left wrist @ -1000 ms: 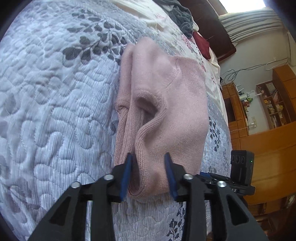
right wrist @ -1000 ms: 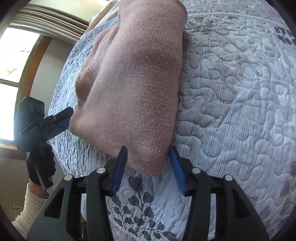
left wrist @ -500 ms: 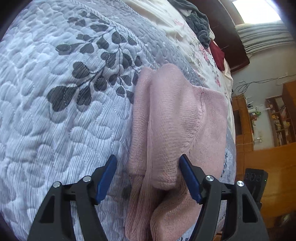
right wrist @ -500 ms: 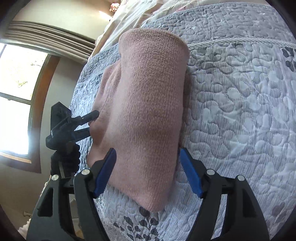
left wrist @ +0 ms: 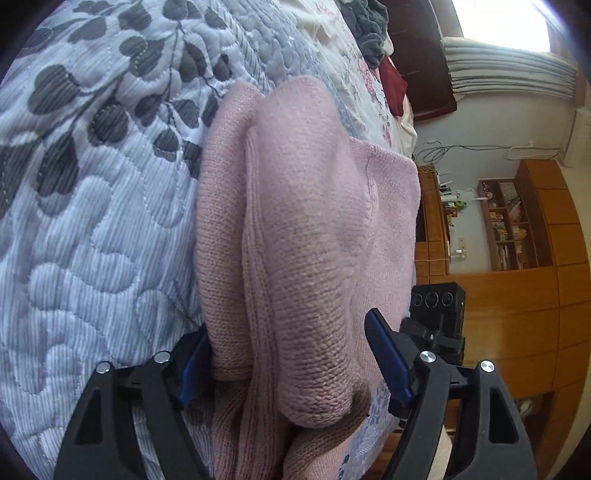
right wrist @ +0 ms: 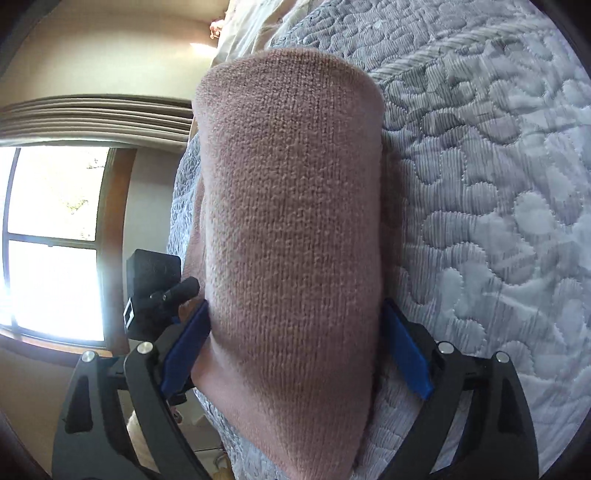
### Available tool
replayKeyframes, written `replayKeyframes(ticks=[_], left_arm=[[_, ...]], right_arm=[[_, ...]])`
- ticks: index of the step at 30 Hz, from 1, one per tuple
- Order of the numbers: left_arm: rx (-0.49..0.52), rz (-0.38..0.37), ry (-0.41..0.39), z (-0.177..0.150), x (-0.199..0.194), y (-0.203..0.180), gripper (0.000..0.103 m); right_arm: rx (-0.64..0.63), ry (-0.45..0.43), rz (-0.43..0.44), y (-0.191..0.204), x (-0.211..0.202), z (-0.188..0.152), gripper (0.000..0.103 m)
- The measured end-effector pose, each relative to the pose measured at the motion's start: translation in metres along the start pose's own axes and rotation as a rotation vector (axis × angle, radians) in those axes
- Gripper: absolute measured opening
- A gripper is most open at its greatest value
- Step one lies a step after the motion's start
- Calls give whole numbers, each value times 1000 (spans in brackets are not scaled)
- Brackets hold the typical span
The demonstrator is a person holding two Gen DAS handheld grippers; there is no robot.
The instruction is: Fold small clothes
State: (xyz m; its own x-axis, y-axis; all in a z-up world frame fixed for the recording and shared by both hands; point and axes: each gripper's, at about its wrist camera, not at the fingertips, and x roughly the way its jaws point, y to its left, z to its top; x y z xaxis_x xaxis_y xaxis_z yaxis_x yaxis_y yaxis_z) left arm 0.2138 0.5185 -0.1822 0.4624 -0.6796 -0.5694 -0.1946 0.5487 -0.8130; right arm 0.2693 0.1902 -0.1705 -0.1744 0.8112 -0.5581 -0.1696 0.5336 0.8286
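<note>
Nearest the left wrist camera, the left gripper (left wrist: 295,365) stands wide, its blue pads on either side of the near end of the pink knit (left wrist: 295,240) without clamping it. The left pad sits against or just beside the outer layer; the right pad (left wrist: 388,362) is clear of the cloth. The right gripper (right wrist: 295,350) is also wide and straddles the other end of the knit (right wrist: 291,229), which bulges past both pads. Neither gripper holds anything.

The knit lies folded on the bed's quilt (left wrist: 92,221), near the quilt's edge, with several layers stacked. In the left view the layers are uneven: one rounded fold rides on top, a ribbed band trails toward the camera, and a flat panel sticks out to the right. Farther off lie a grey garment (left wrist: 369,33) and a dark red one (left wrist: 395,88), then a wooden shelf unit (left wrist: 513,221).

The main risk is the fold coming apart. If either gripper closes now, it would likely bite only the top layer, and lifting that would peel the stack open. Pads dragging along the fuzzy knit on the way out could snag it and skew the layers. The bundle also sits near the bed's edge, so a sideways nudge could tip the trailing band over the side.
</note>
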Motion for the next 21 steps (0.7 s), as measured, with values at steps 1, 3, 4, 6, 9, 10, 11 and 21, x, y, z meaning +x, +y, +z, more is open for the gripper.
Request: replayKeyframes(ticks=[1,3,4,6,9,10,11,21], left_arm=[[19,12,11,-2,2,-3,79],[14,22,5,-1,4,-4,79],[-1,21,-7,0,4,-4,77],[-29,5,-13,2,7,-4,55],[-19,-37,-47,-5,8,-11,49],[-15,-57,-59,-8,7,-16,48],[-12,-78,-68,-13,7,-22,47],[100,-218,-13,-80,52,-131,47]], right_arm=[[11,1,7,0,5,1,92],[3,1,-6,3,11,1,91],[-4,-3,-16,5,11,1,85],[-12,-12,-18,10,8,-1,73],[-14,-30,18,14,-6,-6,60],[-26,-33,16,16,-11,-8,59],[-42,-35,9,21,-16,-10,59],[-73,-62,44,5,-151,-73,59]])
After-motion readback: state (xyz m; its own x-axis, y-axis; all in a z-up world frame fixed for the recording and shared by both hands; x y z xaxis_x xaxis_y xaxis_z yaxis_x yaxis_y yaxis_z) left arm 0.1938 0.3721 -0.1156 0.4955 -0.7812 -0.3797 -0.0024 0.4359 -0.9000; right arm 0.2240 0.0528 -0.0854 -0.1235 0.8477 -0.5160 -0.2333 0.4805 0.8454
